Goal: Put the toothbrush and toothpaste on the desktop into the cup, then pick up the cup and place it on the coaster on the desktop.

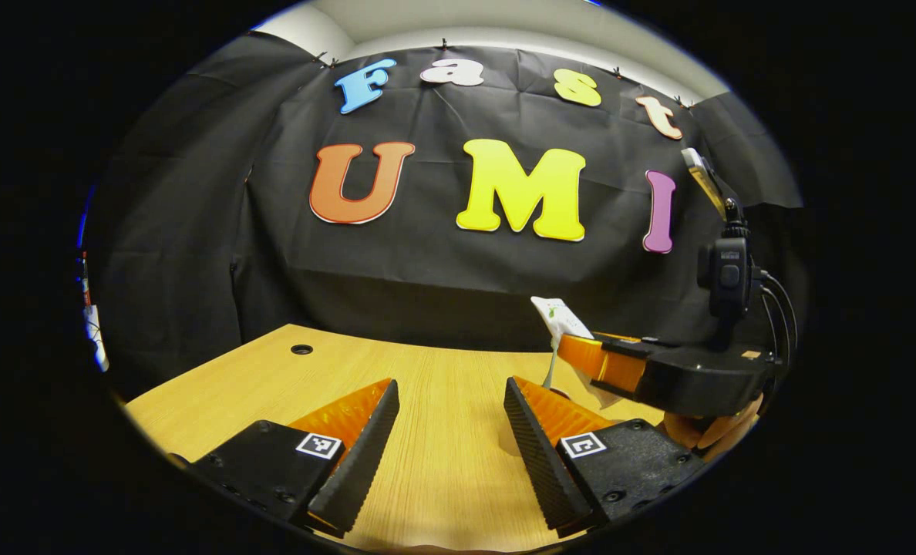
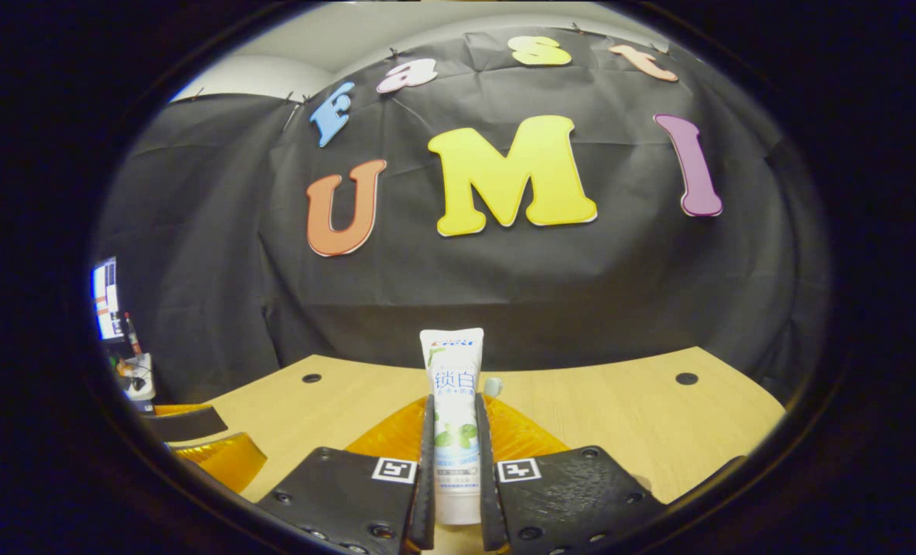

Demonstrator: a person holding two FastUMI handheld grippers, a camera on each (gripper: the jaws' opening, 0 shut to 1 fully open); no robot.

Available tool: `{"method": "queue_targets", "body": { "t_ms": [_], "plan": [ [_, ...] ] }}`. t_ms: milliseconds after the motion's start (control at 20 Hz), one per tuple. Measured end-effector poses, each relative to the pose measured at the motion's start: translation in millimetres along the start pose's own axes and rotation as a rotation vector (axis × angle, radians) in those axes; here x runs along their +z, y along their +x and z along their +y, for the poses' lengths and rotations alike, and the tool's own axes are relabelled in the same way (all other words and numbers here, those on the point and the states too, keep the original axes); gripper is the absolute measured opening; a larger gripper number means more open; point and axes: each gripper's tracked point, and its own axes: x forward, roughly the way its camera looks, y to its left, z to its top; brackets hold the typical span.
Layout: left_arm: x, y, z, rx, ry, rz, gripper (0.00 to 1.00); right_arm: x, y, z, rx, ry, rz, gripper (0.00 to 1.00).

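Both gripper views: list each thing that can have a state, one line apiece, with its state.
White toothpaste tube: clamped upright between the right gripper's fingers, lifted off the desk.
Right gripper: shut on the toothpaste tube.
Left gripper: open, nothing between its fingers, above the desk.
Light wooden desktop: bare where it shows, with round cable holes near its far edge.

Left hand-held gripper (image 1: 450, 455): black finger mounts fixed with dark screws, each bearing a square black-and-white marker tag; finger faces ribbed. Right hand-held gripper (image 2: 455, 482): same black mounts, screws and marker tags. Seen from the left gripper view, its black body carries an upright black unit with black cables.
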Motion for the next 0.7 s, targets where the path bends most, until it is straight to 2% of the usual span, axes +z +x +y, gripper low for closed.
{"method": "queue_targets", "body": {
  "t_ms": [150,700],
  "plan": [
    [-6.6,1.3,3.7,0.001,-0.016,0.010,0.88,3.9,4.4,-1.7,-0.015,-0.012,-0.026,0.24],
    [-22.7,5.5,-1.5,-0.019,-0.030,0.044,0.88,-1.7,10.2,-6.7,-0.018,0.007,-0.007,0.24]
  ]
}}
